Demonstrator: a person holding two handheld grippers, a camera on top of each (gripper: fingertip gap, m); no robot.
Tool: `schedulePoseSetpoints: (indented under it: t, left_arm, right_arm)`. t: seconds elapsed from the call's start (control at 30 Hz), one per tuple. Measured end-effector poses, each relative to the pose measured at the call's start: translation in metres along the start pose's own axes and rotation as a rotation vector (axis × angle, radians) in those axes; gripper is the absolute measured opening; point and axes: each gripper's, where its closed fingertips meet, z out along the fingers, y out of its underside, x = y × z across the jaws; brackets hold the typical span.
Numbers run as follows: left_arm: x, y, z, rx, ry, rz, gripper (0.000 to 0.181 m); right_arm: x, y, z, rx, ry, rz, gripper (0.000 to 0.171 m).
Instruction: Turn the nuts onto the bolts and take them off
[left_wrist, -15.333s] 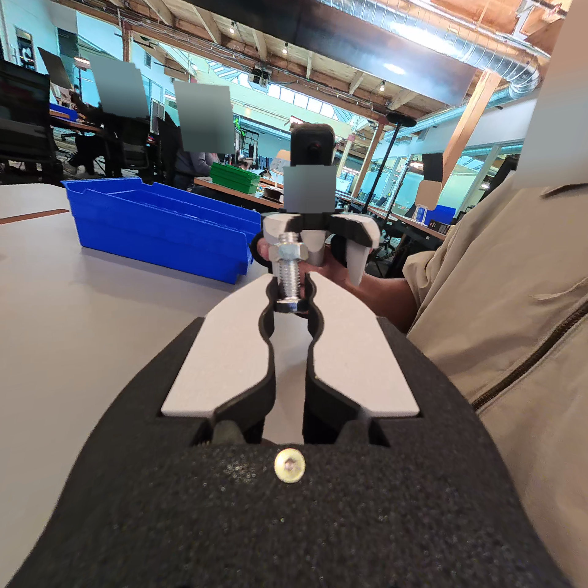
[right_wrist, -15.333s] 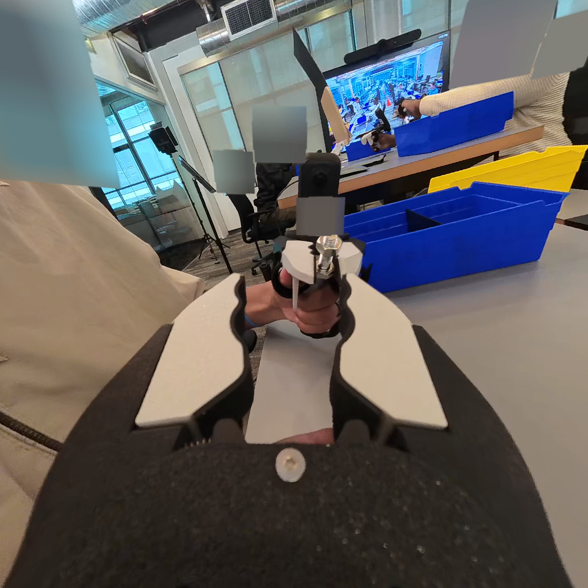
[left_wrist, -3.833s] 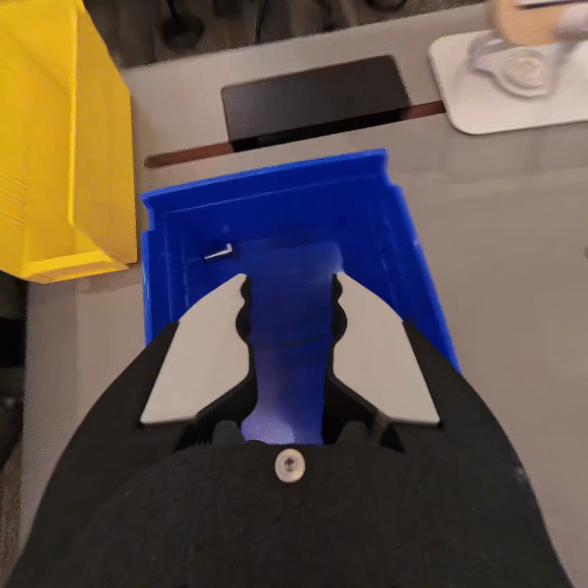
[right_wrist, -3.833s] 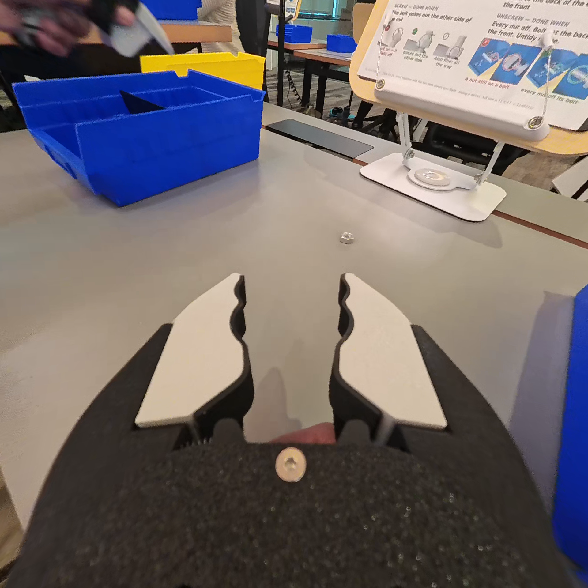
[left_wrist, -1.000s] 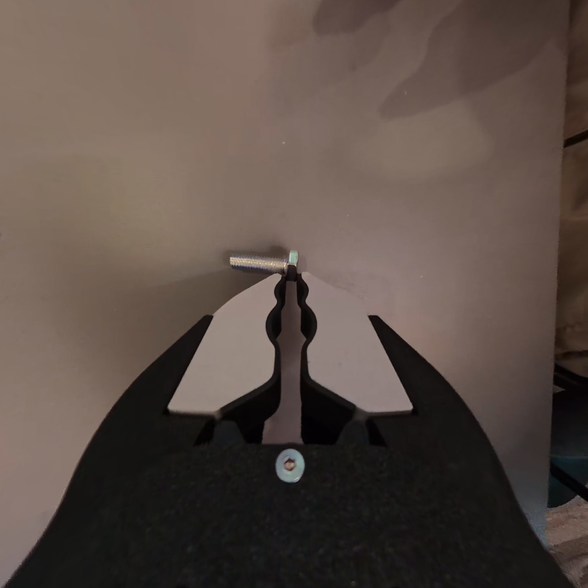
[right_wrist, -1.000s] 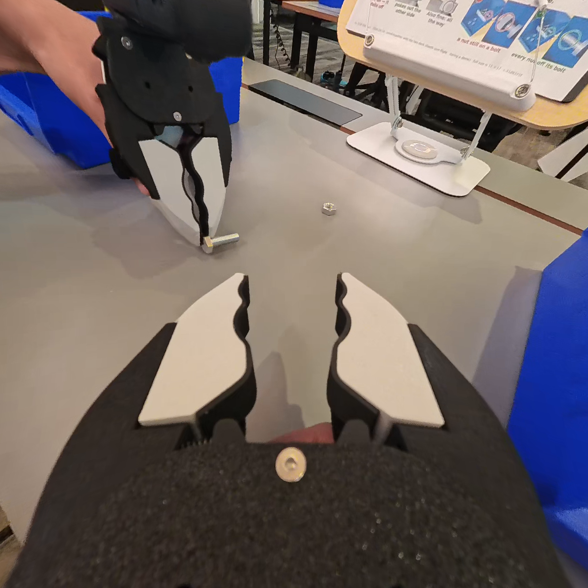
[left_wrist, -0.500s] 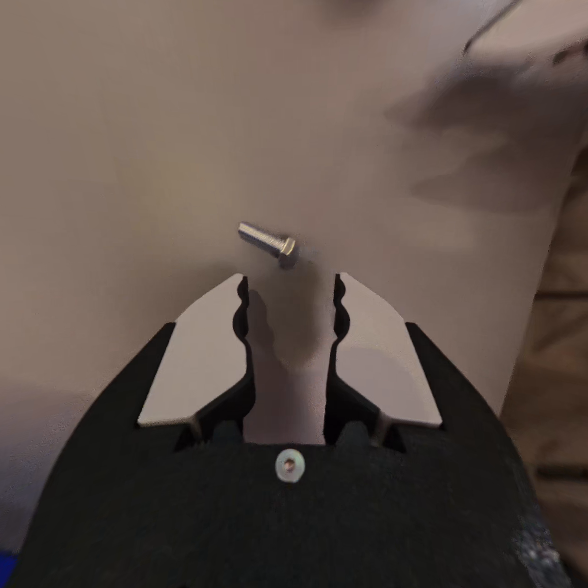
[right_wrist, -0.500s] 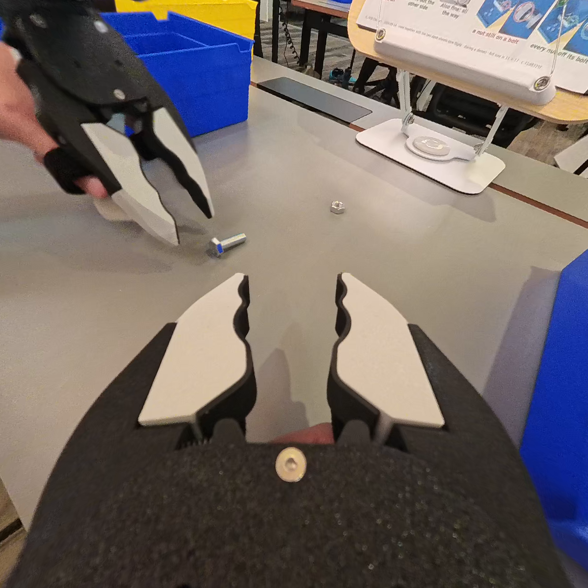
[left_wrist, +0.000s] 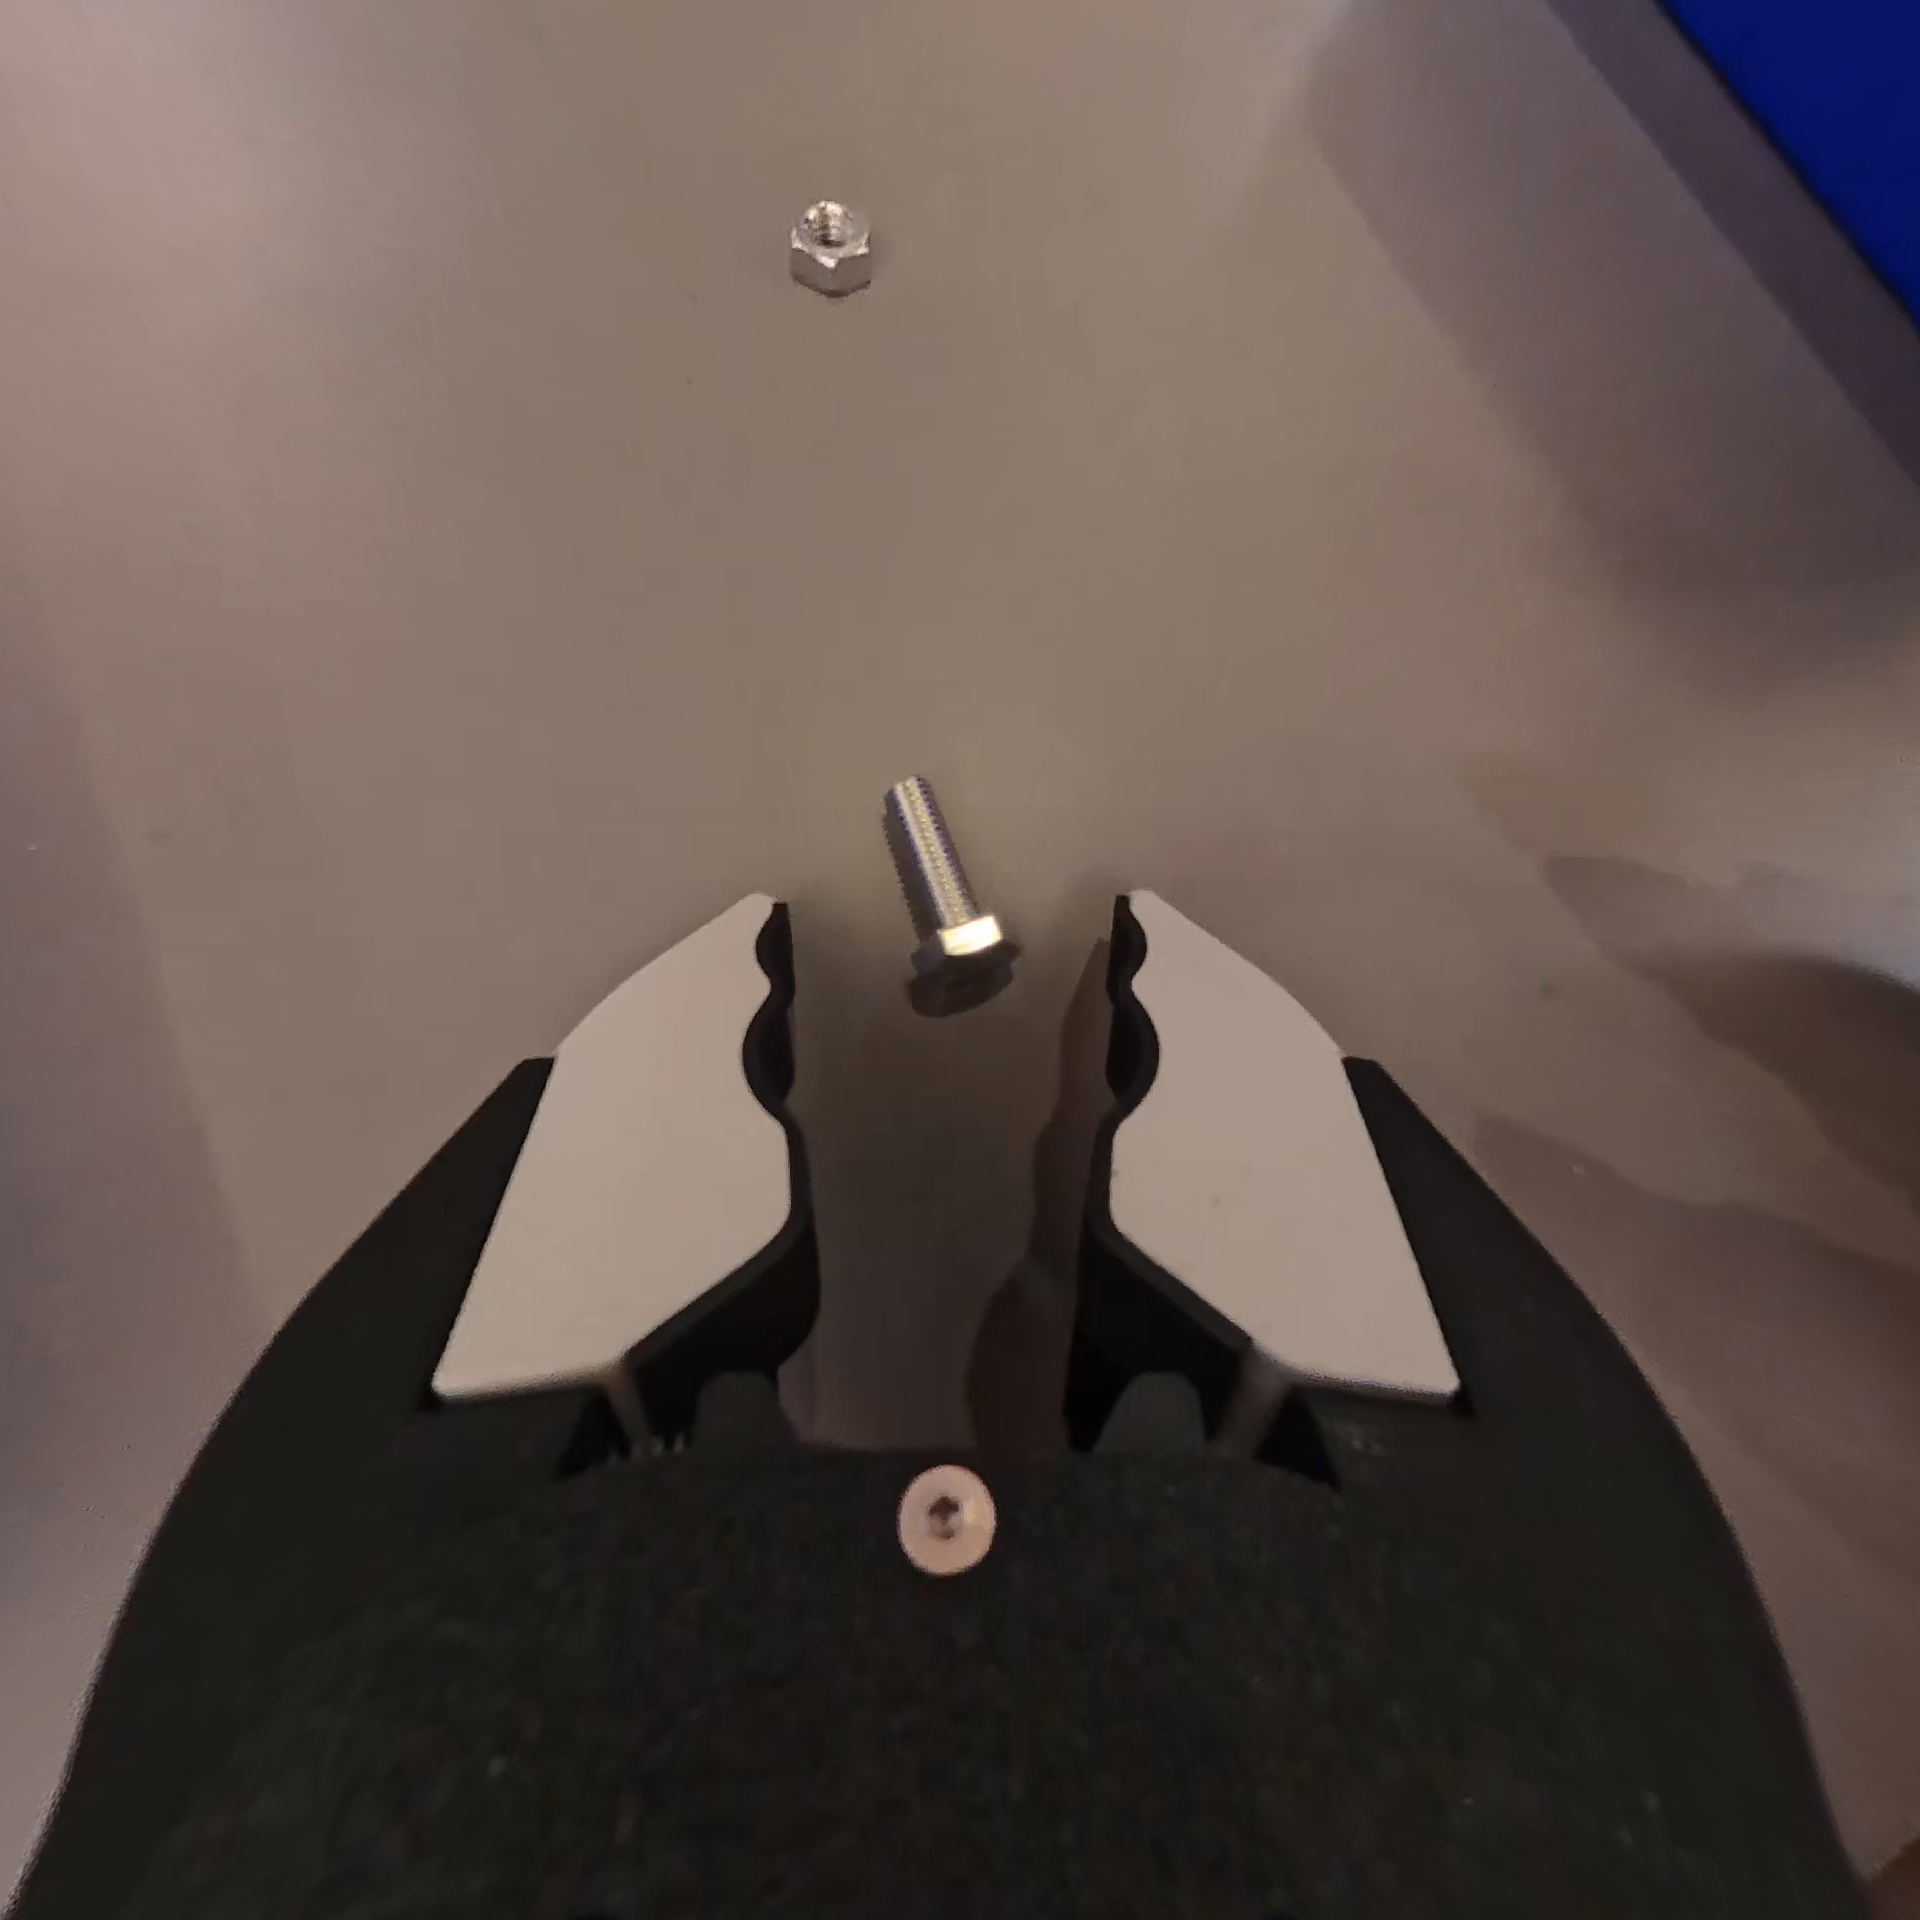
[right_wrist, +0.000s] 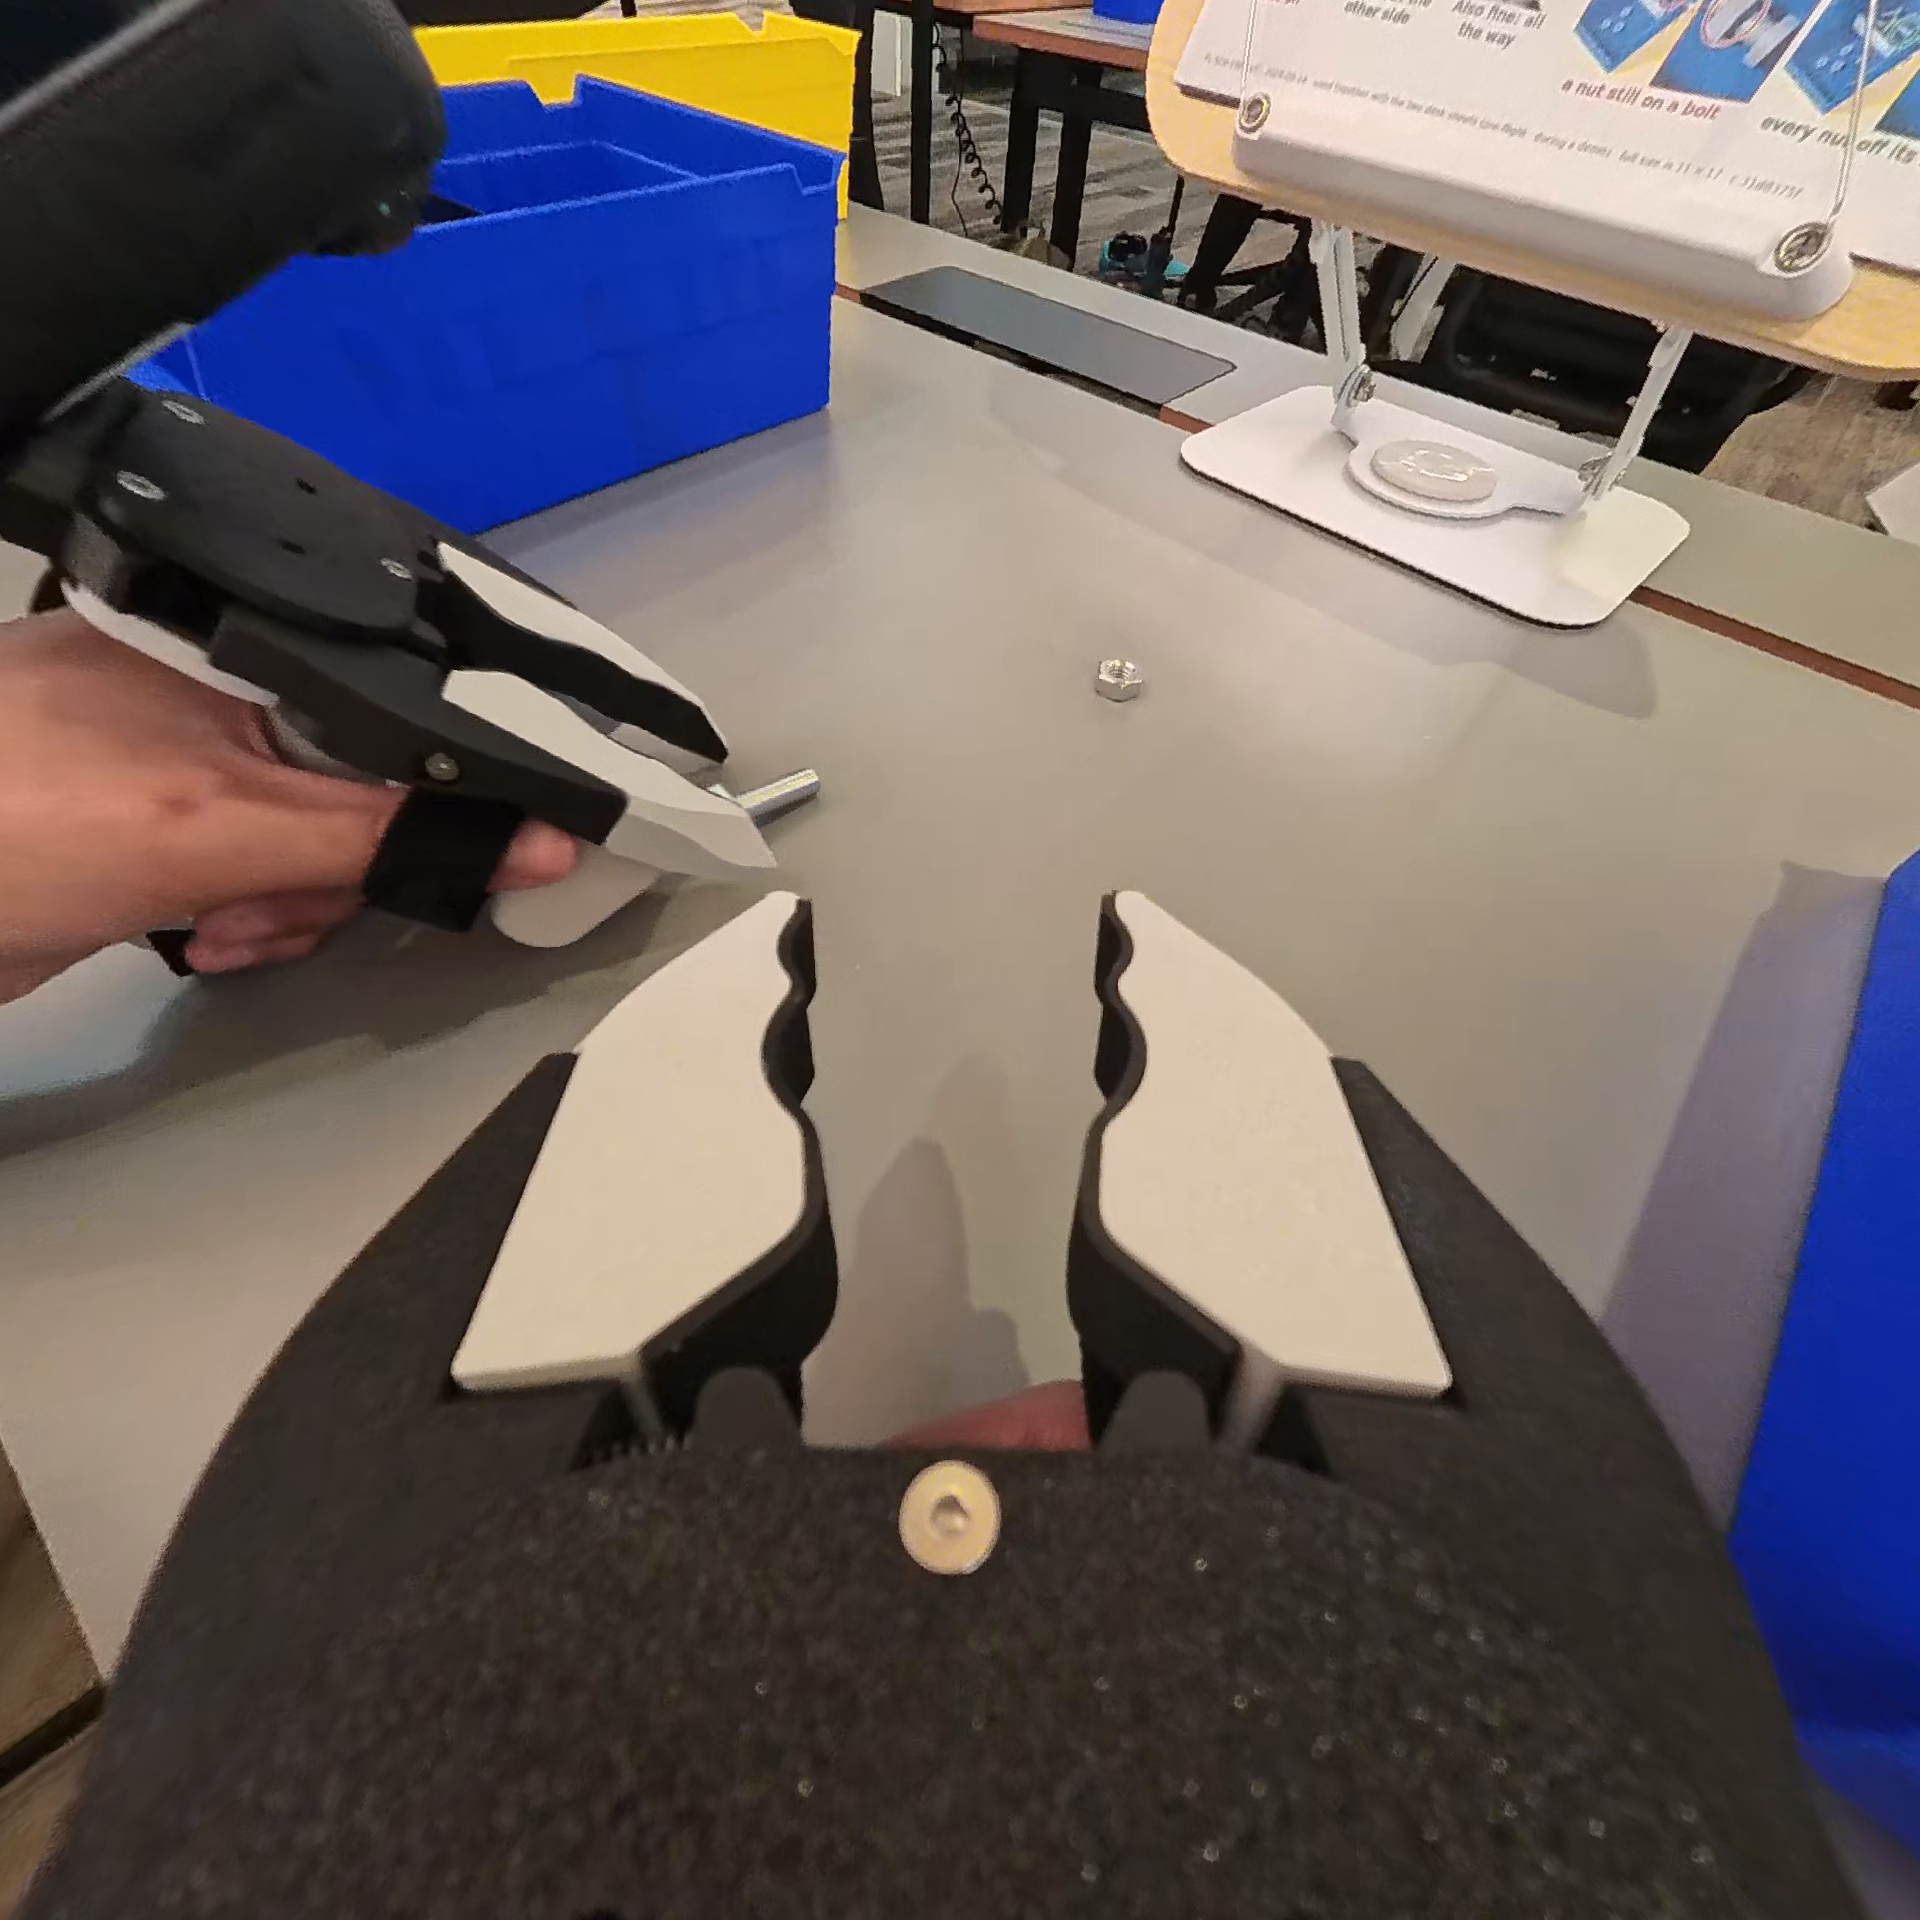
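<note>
A silver bolt (left_wrist: 937, 902) lies flat on the grey table (left_wrist: 416, 520), its hex head between my left gripper's (left_wrist: 945, 914) open fingertips and its thread pointing away. A loose silver nut (left_wrist: 828, 249) lies farther ahead on the table. In the right wrist view the left gripper (right_wrist: 732, 800) is low over the table, open around the bolt (right_wrist: 774, 795), with the nut (right_wrist: 1118, 681) to its right. My right gripper (right_wrist: 951, 909) is open and empty, above the table just in front of the bolt.
A blue bin (right_wrist: 582, 301) and a yellow bin (right_wrist: 675, 52) stand at the back left. A white stand (right_wrist: 1455, 499) with an instruction board is at the back right. Another blue bin (right_wrist: 1849, 1247) is close on the right and shows in the left wrist view (left_wrist: 1808, 135). The loose silver nut (left_wrist: 828, 249) lies around 15 cm away from my left fingertips. Look for it in the right wrist view (right_wrist: 1113, 677) too.
My left gripper let go of the bolt, opened, and swung round so the bolt's head now lies between its tips. The right gripper stayed open, nearly still.
</note>
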Motion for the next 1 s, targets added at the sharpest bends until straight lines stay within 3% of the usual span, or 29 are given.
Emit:
schedulePoseSetpoints:
  t: [0.3, 0.4, 0.6, 0.73, 1.0]
  left_arm:
    - [-0.036, 0.008, -0.008, -0.037, -0.073, 0.013, 0.047]
    - [-0.028, 0.007, -0.011, -0.013, 0.049, 0.074, 0.05]
    - [-0.026, -0.003, -0.017, -0.04, 0.163, 0.406, 0.045]
    - [-0.025, -0.007, -0.014, -0.116, 0.281, 0.443, 0.051]
    - [-0.029, 0.003, -0.001, -0.167, 0.292, 0.468, 0.047]
  right_arm:
    - [0.001, -0.001, -0.002, 0.006, -0.004, 0.007, 0.052]
    - [0.001, 0.0, -0.001, 0.004, -0.005, 0.009, 0.051]
    - [0.004, 0.0, -0.003, 0.003, 0.004, 0.003, 0.051]
    - [0.005, -0.002, -0.005, 0.005, 0.016, -0.003, 0.051]
    - [0.007, -0.005, -0.008, 0.009, 0.03, -0.014, 0.051]
